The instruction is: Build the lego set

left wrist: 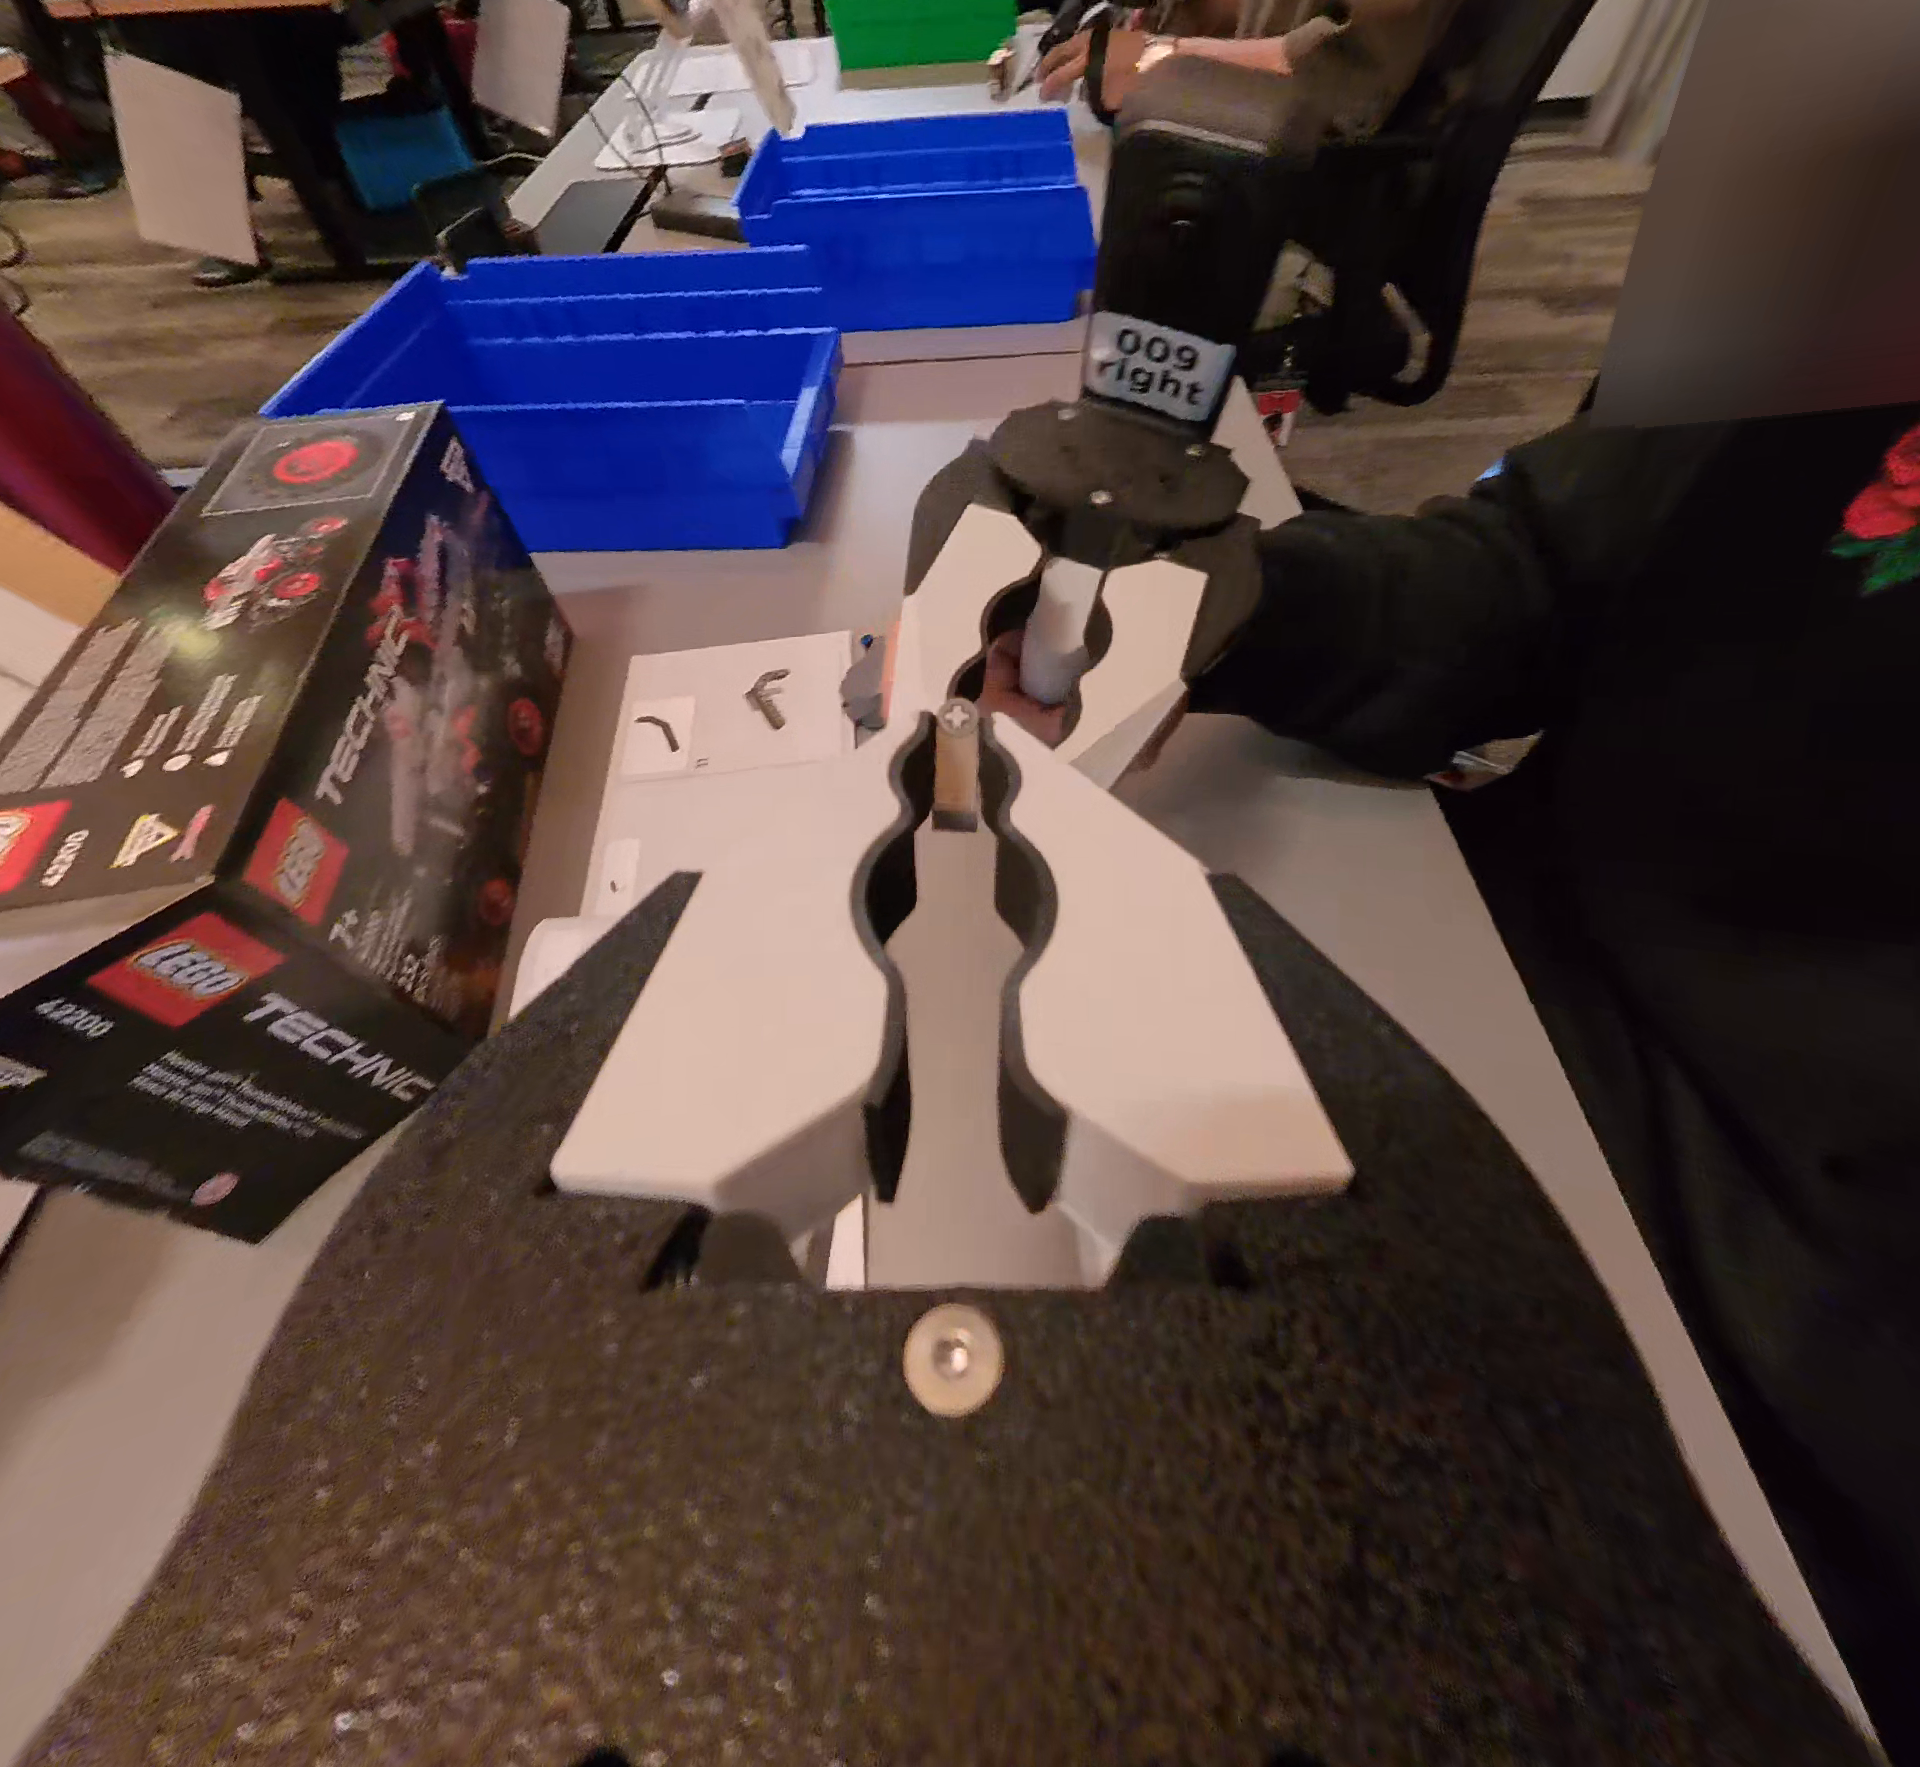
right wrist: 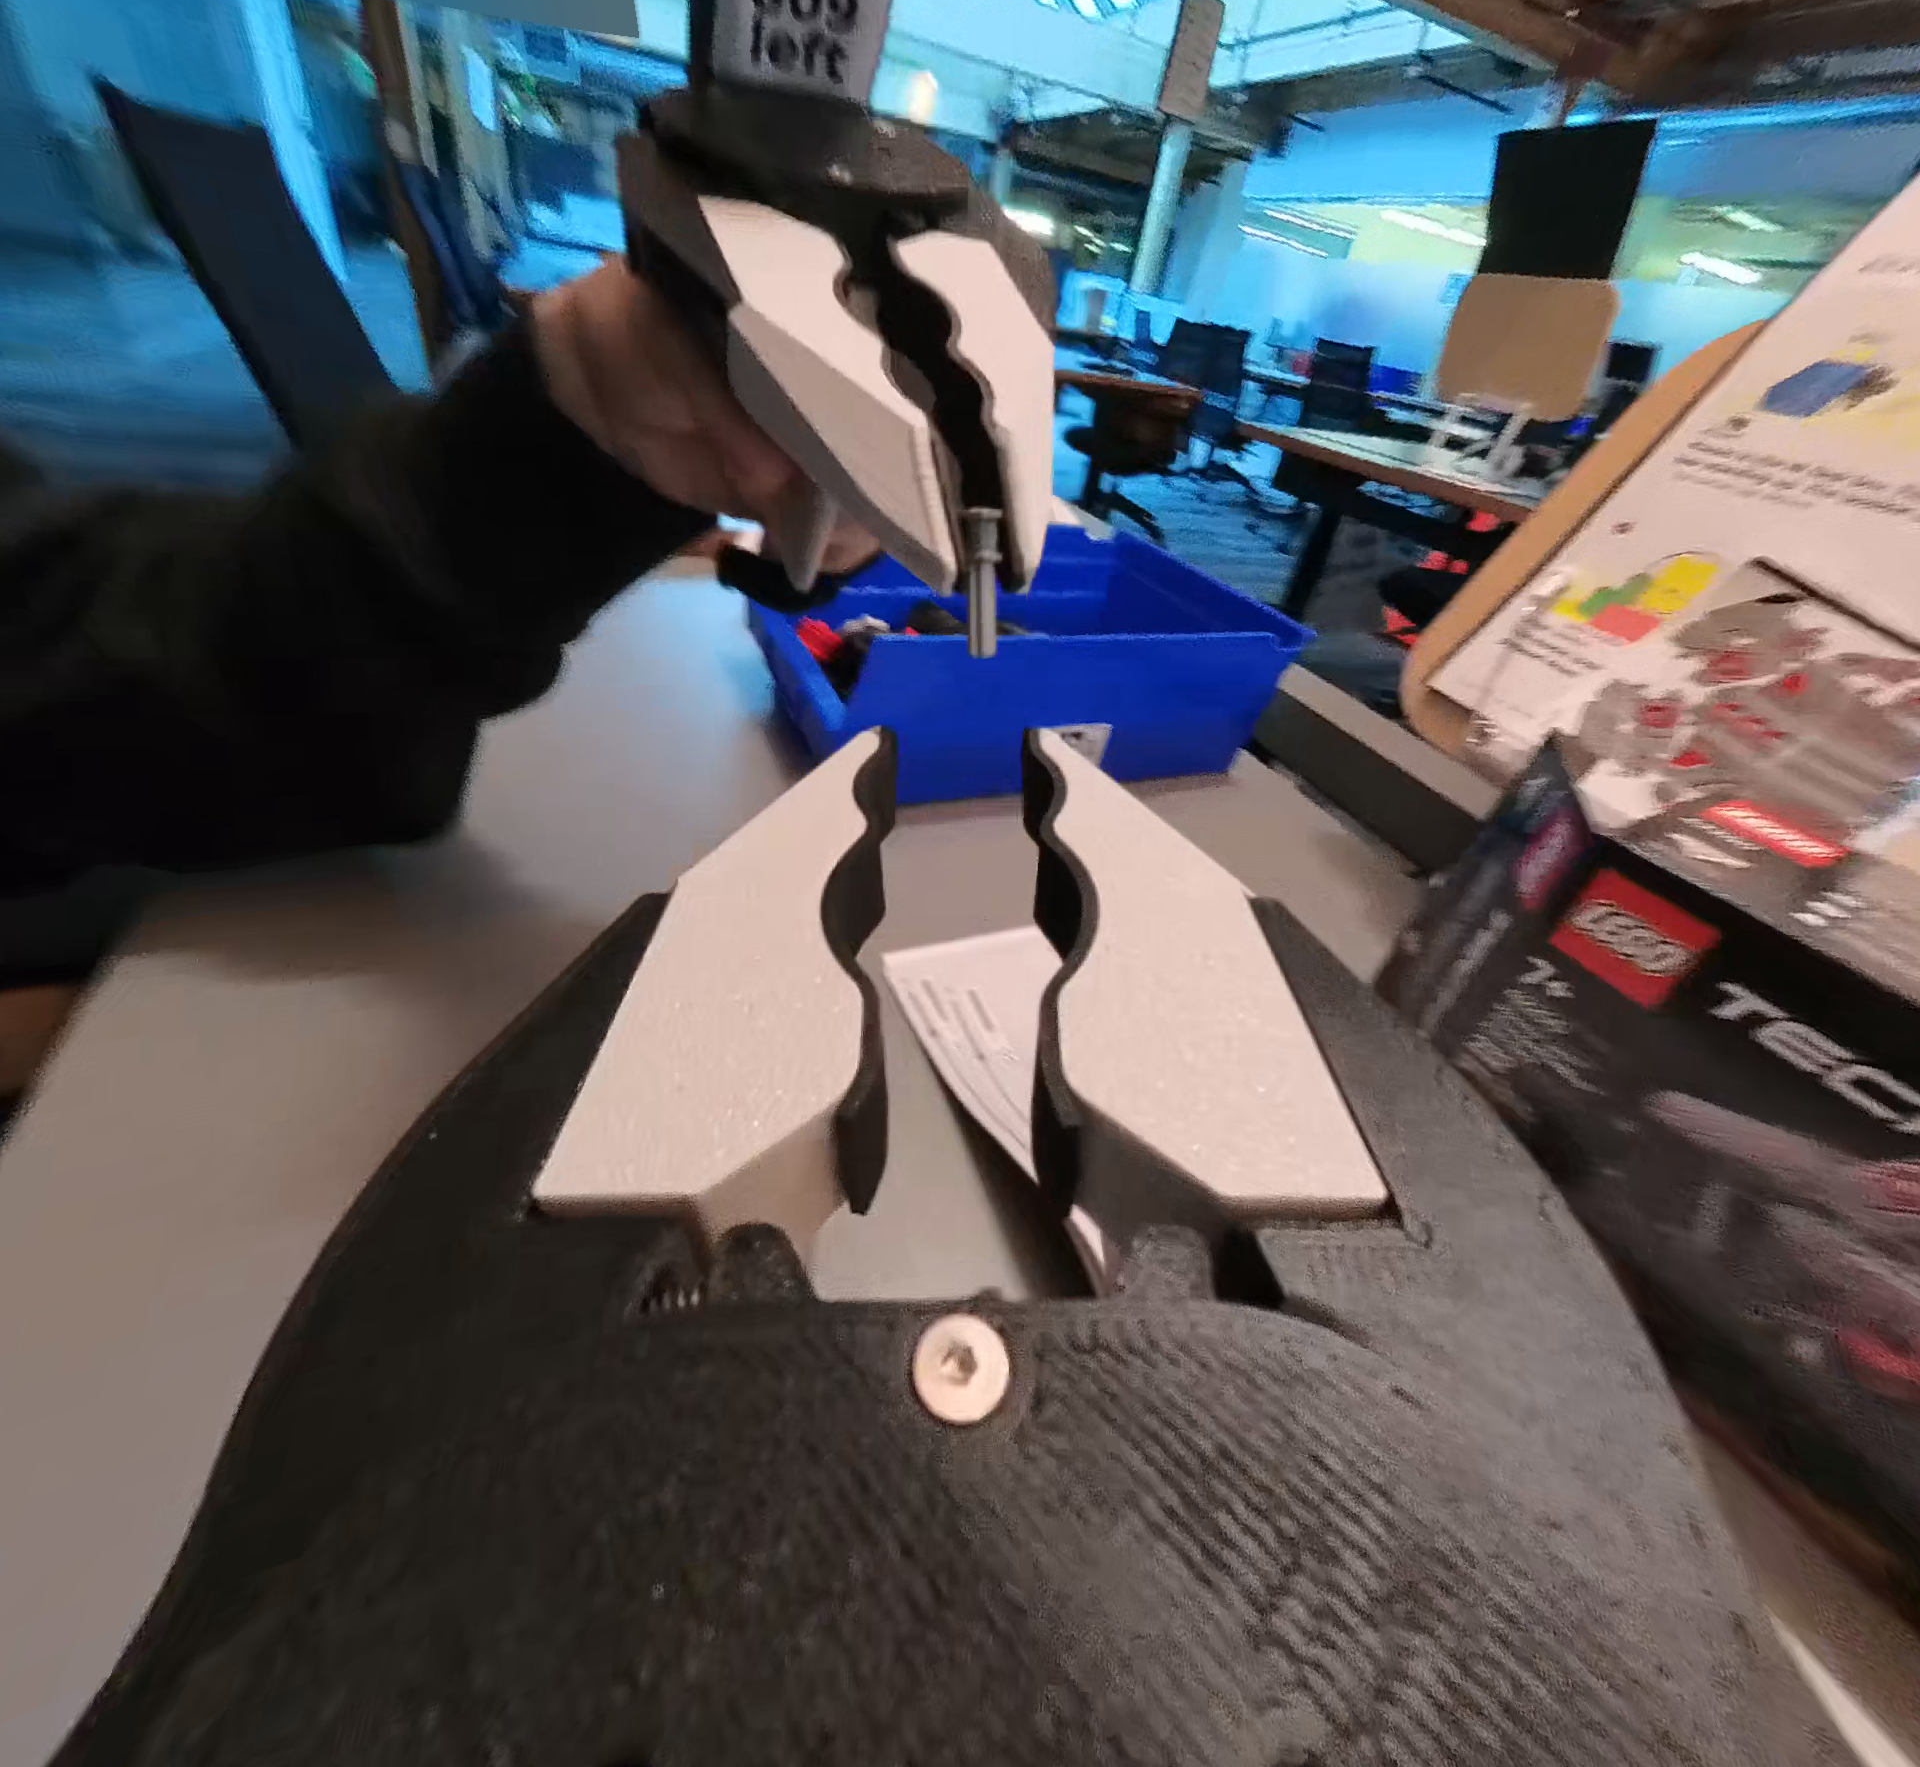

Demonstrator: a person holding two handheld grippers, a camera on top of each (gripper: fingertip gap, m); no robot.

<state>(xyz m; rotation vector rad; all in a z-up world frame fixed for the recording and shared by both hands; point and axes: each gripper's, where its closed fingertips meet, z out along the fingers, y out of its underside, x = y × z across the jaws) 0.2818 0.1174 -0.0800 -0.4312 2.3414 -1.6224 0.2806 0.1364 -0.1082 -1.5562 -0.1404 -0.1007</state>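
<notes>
My left gripper (left wrist: 956, 741) is shut on a small grey axle pin (left wrist: 954, 782), held at its fingertips above the table. In the right wrist view the left gripper (right wrist: 982, 564) hangs tilted down with the pin (right wrist: 982, 590) sticking out below its tips. My right gripper (right wrist: 961, 746) is open and empty, pointing at the pin from just below it. In the left wrist view the right gripper (left wrist: 1029, 678) faces mine a short way behind the pin. A small grey Lego piece (left wrist: 868, 683) lies at the edge of the instruction sheet (left wrist: 738, 699).
The black Lego box (left wrist: 281, 782) lies on the left, also in the right wrist view (right wrist: 1714, 938). A blue bin (right wrist: 1039, 699) holds loose pieces. Two blue bins (left wrist: 623, 408) and a green bin (left wrist: 914, 3) stand farther back. A person's sleeve (left wrist: 1455, 616) crosses the table's right side. My two grippers' fingertips are within a few centimetres of each other.
</notes>
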